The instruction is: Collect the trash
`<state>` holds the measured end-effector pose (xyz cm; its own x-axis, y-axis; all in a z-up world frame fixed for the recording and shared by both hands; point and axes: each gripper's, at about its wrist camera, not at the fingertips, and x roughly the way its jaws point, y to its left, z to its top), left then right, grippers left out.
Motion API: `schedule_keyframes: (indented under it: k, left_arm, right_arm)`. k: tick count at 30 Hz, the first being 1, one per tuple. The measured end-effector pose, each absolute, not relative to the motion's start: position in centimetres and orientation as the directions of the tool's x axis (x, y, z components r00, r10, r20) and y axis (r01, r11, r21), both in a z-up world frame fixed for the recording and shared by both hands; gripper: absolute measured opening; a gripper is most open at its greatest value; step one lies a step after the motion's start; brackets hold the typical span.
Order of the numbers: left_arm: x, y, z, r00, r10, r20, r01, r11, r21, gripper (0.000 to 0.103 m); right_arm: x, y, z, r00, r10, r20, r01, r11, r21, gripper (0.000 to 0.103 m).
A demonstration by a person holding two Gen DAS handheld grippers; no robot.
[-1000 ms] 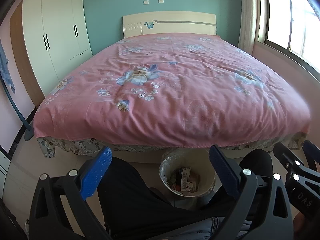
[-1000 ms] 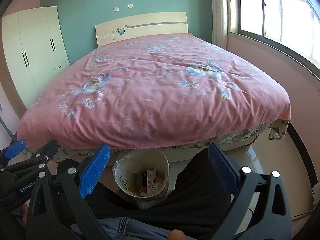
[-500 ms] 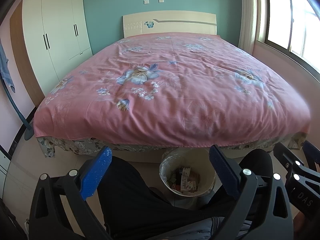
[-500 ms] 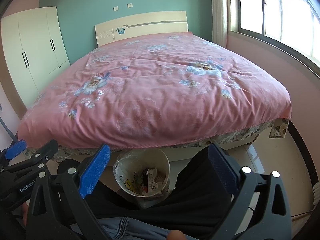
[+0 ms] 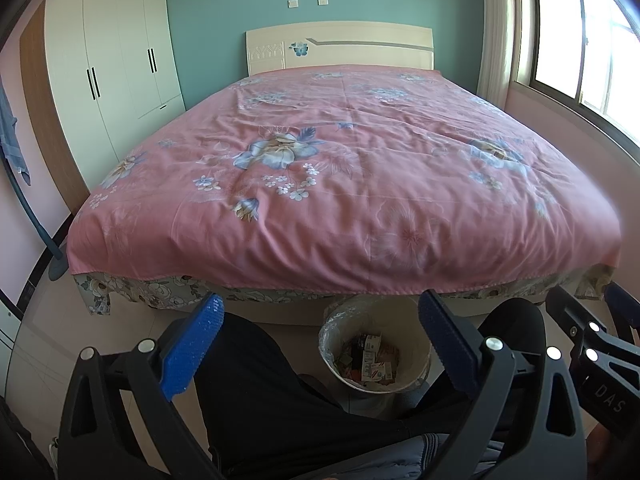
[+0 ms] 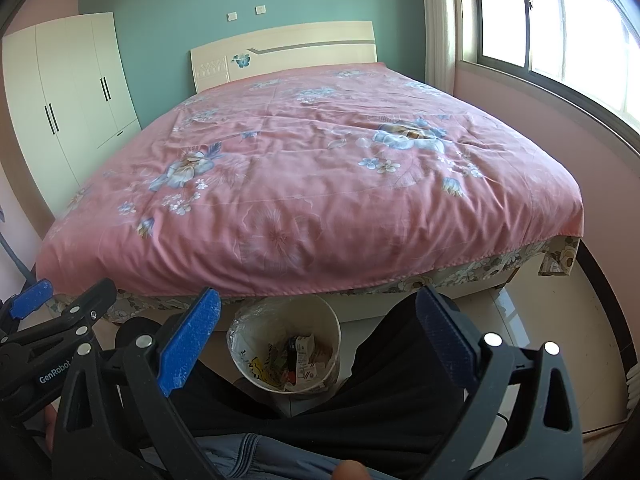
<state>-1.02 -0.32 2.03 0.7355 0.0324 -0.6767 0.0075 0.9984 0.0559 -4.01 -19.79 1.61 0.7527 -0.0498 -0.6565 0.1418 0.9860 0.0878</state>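
Both pairs of jaws are standing wide apart and are holding nothing. I am keeping the left gripper (image 5: pixel 318 338) and the right gripper (image 6: pixel 318 334) low, side by side, above the lap of the person, whose dark trousers (image 5: pixel 280 412) are filling the bottom of both views. From the left wrist view I am seeing the right gripper (image 5: pixel 592 328) at the right edge, and from the right wrist view the left gripper (image 6: pixel 60 300) is showing at the left edge.

Between the knees the trash bin (image 5: pixel 332 322) is standing upright on the pale floor (image 6: pixel 560 320), just beside the foot of the bed. A clear plastic bag is lining it, and small cartons and wrappers (image 6: pixel 304 354) are lying inside. I cannot read what they are.

Behind the bin the pink floral bedspread (image 5: pixel 344 184) is covering the whole bed (image 5: pixel 340 40) smoothly. A white wardrobe (image 5: pixel 116 72) is standing at the left wall, and a window (image 6: pixel 560 20) is giving light from the right.
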Motion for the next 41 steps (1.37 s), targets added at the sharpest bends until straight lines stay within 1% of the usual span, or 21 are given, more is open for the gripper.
schedule_keyframes:
  k: [23, 31, 37, 41]
  left_arm:
    - [-0.99, -0.41, 1.90, 0.734, 0.034, -0.678, 0.013, 0.998, 0.064, 0.099]
    - [-1.21, -0.40, 2.27, 0.748, 0.016, -0.664, 0.029, 0.998, 0.056, 0.099]
    - [-1.27, -0.60, 2.02, 0.733, -0.001, -0.680, 0.046, 0.998, 0.049, 0.099]
    - [-1.36, -0.57, 2.00, 0.737, 0.017, -0.676, 0.025, 0.998, 0.053, 0.099]
  right_arm:
    - [-4.09, -19.54, 1.51, 0.751, -0.050, -0.659, 0.143, 0.986, 0.089, 0.096]
    - [-4.08, -19.54, 1.54, 0.751, -0.049, -0.659, 0.143, 0.986, 0.090, 0.096]
    - [-4.07, -19.55, 1.56, 0.750, -0.049, -0.660, 0.144, 0.985, 0.090, 0.096]
    - [-4.05, -19.57, 1.56, 0.750, -0.049, -0.660, 0.145, 0.985, 0.091, 0.096]
